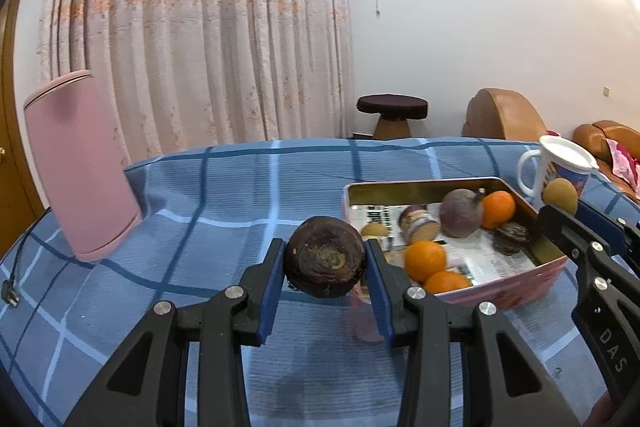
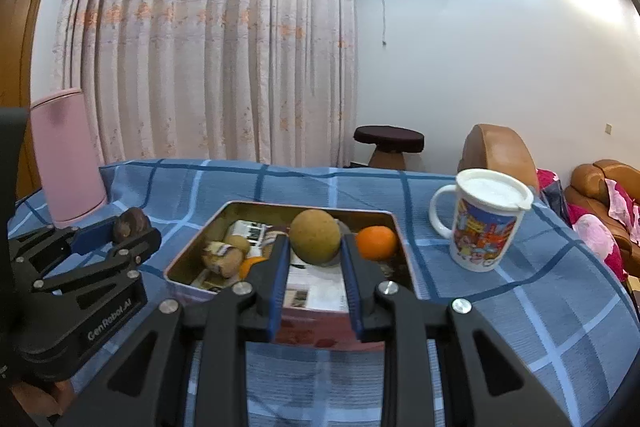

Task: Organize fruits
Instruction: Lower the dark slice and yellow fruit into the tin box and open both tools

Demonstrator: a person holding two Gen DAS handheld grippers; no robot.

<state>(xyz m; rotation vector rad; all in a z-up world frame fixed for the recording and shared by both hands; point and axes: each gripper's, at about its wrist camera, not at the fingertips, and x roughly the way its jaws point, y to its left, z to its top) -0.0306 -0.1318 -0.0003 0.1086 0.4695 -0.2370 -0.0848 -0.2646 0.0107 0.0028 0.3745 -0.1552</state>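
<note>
At the far left of the blue checked tablecloth (image 1: 224, 187) a pink cylindrical appliance (image 1: 80, 167) stands, its cord trailing off the edge. My left gripper (image 1: 326, 259) is clamped on a dark, wrinkled round fruit (image 1: 325, 258), held above the cloth just left of the tin tray (image 2: 192, 251). The tray, lined with newspaper, holds oranges (image 1: 425, 259), a purplish fruit (image 1: 461, 213) and a few brown ones. My right gripper (image 2: 315, 247) grips a tan, rough-skinned round fruit (image 2: 315, 235) over the tray, an orange (image 2: 376, 242) just to its right. Further right stands a lidded cartoon mug (image 2: 482, 223), near the tray but apart from it.
</note>
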